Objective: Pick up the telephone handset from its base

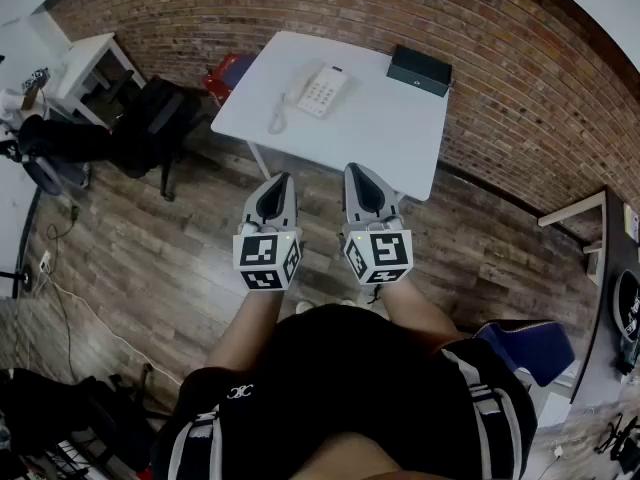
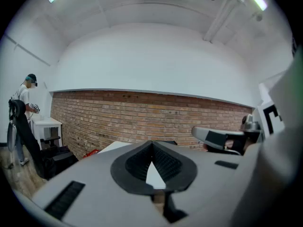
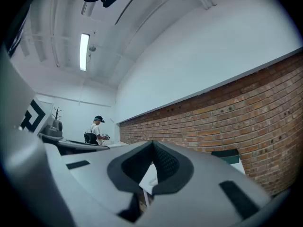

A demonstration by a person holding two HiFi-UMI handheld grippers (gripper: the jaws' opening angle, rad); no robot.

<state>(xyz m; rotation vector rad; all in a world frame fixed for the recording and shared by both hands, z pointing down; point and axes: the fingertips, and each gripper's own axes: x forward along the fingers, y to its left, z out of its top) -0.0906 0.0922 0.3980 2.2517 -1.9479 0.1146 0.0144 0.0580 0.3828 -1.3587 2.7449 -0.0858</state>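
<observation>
A white telephone (image 1: 322, 90) stands on the white table (image 1: 400, 138) ahead of me. Its handset (image 1: 294, 90) rests on the left side of the base, and the cord (image 1: 274, 120) trails toward the table's near edge. Both grippers are held side by side above the wooden floor, short of the table and apart from the phone. The left gripper (image 1: 284, 178) (image 2: 151, 144) is shut with nothing between its jaws. The right gripper (image 1: 353, 168) (image 3: 152, 144) has its tips together and holds nothing too. A sliver of the table shows through each gripper's jaw gap.
A black box (image 1: 420, 70) sits at the table's far right corner, against the brick wall (image 1: 520, 78). Left of the table are a black chair with bags (image 1: 150, 118), a red object (image 1: 228, 68) and a small white table (image 1: 95, 56). A person (image 2: 23, 103) stands far left.
</observation>
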